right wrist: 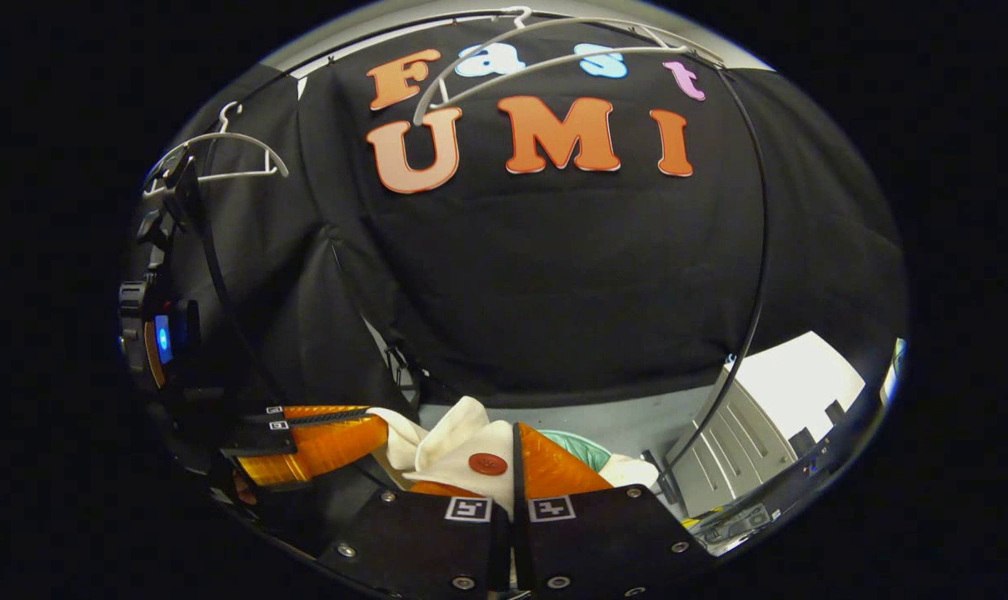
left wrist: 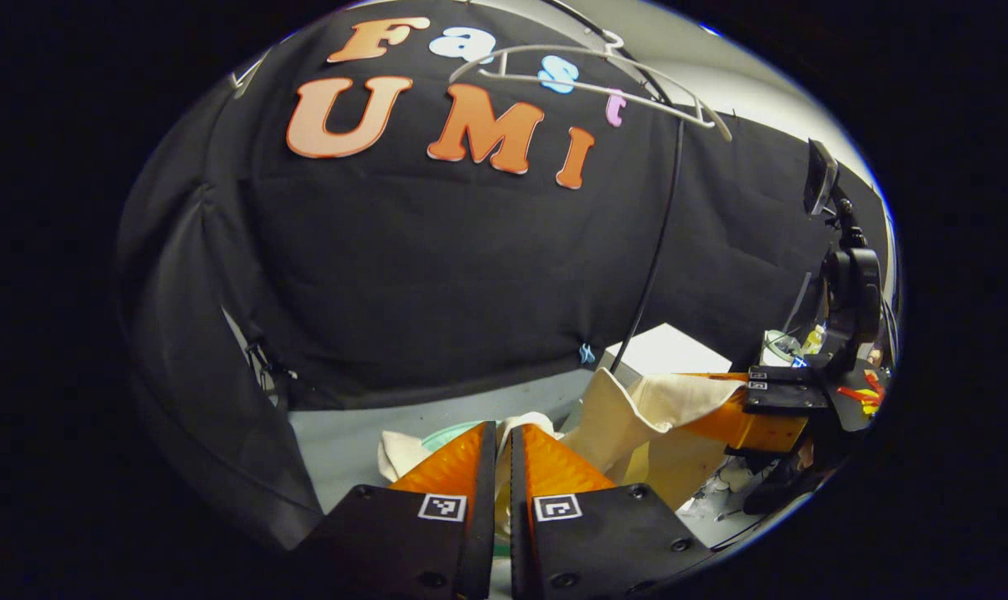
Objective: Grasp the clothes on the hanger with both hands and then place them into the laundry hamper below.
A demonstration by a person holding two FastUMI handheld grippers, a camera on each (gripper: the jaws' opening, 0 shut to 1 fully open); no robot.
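A cream garment [left wrist: 637,408] hangs between my two grippers, low in front of the black cloth wall. In the left gripper view my left gripper [left wrist: 504,427] is shut, with cream cloth pinched in the narrow slit between its fingers. Off to the right, the right gripper [left wrist: 696,400] grips another part of the garment. In the right gripper view my right gripper [right wrist: 512,433] is shut on the garment [right wrist: 462,450], whose red button [right wrist: 487,463] lies over one finger. The left gripper [right wrist: 379,427] holds the cloth at the left. A bare white hanger [left wrist: 587,75] [right wrist: 554,50] hangs above.
A second bare hanger [right wrist: 221,154] hangs at the upper left. A black cable [left wrist: 662,233] [right wrist: 758,250] runs down the wall. A pale green thing [right wrist: 579,442] lies behind the garment on the grey floor [left wrist: 346,442]. A grey cabinet [right wrist: 737,450] stands at the right.
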